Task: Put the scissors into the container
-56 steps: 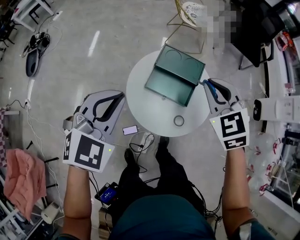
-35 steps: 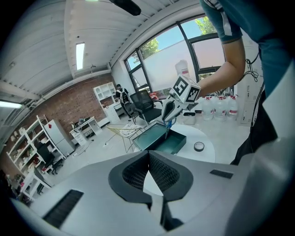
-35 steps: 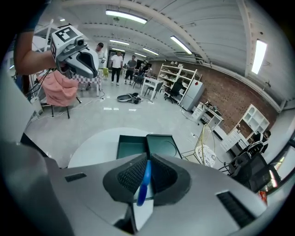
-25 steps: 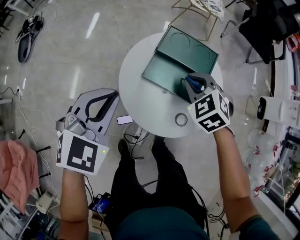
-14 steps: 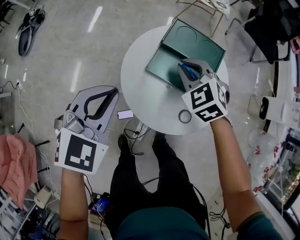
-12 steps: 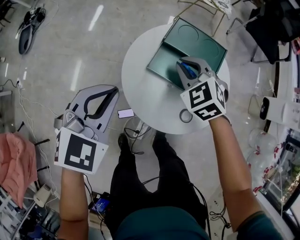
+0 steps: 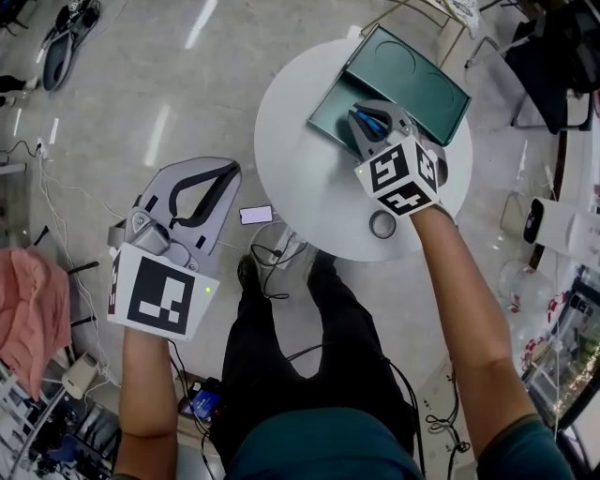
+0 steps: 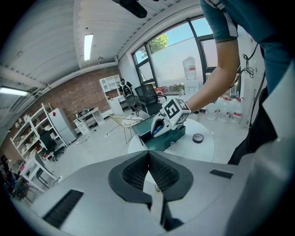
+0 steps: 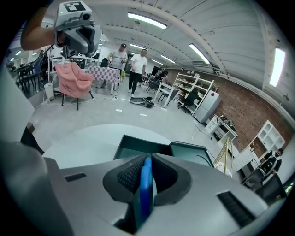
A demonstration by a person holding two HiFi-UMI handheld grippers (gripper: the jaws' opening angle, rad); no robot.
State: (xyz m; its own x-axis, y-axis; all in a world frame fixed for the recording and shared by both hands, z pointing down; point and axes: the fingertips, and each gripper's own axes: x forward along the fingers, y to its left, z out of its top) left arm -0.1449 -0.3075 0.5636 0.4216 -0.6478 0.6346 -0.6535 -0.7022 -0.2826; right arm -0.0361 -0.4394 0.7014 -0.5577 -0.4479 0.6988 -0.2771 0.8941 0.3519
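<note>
The scissors [image 7: 373, 123], blue-handled, are clamped in my right gripper [image 7: 360, 113], which hangs over the near edge of the dark green container [image 7: 334, 101]. The container stands on the round white table [image 7: 291, 164] with its lid [image 7: 422, 80] open behind it. In the right gripper view the blue handle [image 9: 144, 184] fills the gap between the jaws of the right gripper [image 9: 146, 162], and the container [image 9: 133, 146] lies just beyond. My left gripper [image 7: 232, 169] is off the table at the left, over the floor, shut and empty [image 8: 148, 155].
A roll of tape [image 7: 382, 224] lies near the table's front edge. A phone [image 7: 255, 216] and cables lie on the floor beside the table. A wire chair [image 7: 441, 14] stands behind it. Two people [image 9: 132, 62] stand far off near a pink-draped chair [image 9: 73, 78].
My right gripper has carried the scissors left from beyond the table's right edge to above the container. The left gripper stays beside the table.
</note>
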